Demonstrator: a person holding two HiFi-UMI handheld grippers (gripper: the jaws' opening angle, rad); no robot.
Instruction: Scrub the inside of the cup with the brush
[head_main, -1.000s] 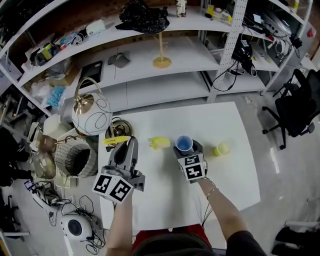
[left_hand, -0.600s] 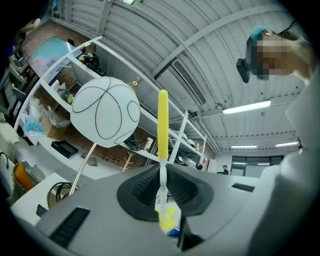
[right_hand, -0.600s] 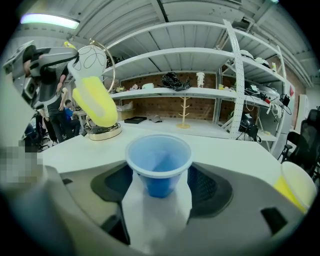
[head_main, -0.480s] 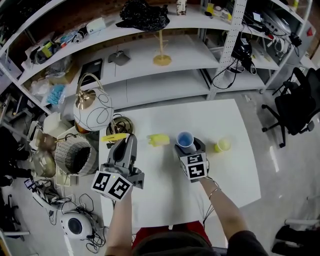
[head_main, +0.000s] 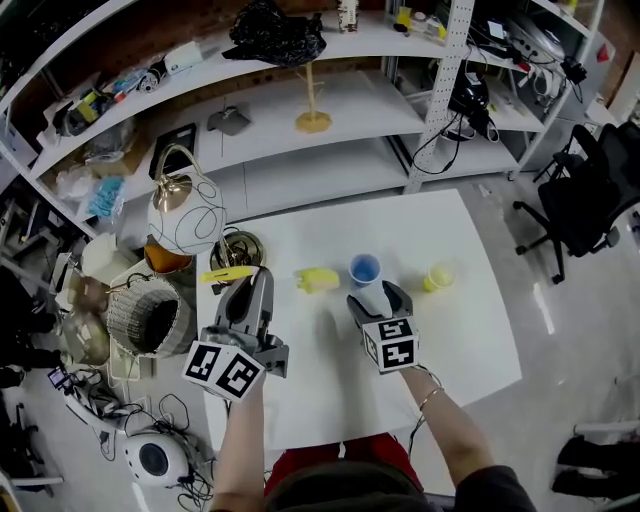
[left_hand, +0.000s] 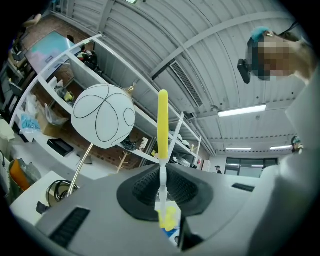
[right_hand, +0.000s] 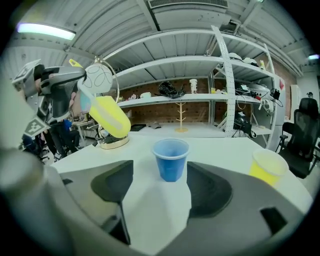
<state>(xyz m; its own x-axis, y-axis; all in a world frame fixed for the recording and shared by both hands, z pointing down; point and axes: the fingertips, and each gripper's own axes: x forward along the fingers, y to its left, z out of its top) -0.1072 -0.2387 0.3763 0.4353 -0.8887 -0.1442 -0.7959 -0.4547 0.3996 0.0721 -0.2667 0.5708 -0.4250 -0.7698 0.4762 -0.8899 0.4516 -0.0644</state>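
A blue cup (head_main: 364, 269) stands upright on the white table (head_main: 450, 350); in the right gripper view the blue cup (right_hand: 171, 159) sits just beyond the fingertips. My right gripper (head_main: 375, 299) (right_hand: 160, 186) is open; its jaws have just been opening, and nothing is between them. My left gripper (head_main: 254, 284) (left_hand: 162, 187) is shut on the brush's thin white stem. The yellow handle (left_hand: 162, 120) sticks out to the left, and the yellow brush head (head_main: 318, 280) (right_hand: 110, 116) hangs left of the cup, apart from it.
A yellow cup (head_main: 438, 277) (right_hand: 267, 167) stands right of the blue one. Off the table's left edge are a wire globe lamp (head_main: 185, 215), a round brass base (head_main: 237, 250) and a wicker basket (head_main: 150, 315). Shelves (head_main: 330, 100) run behind; an office chair (head_main: 585, 195) is at right.
The right gripper has let go of the blue cup and drawn back toward me, leaving it upright on the table. The left gripper with the brush has hardly moved.
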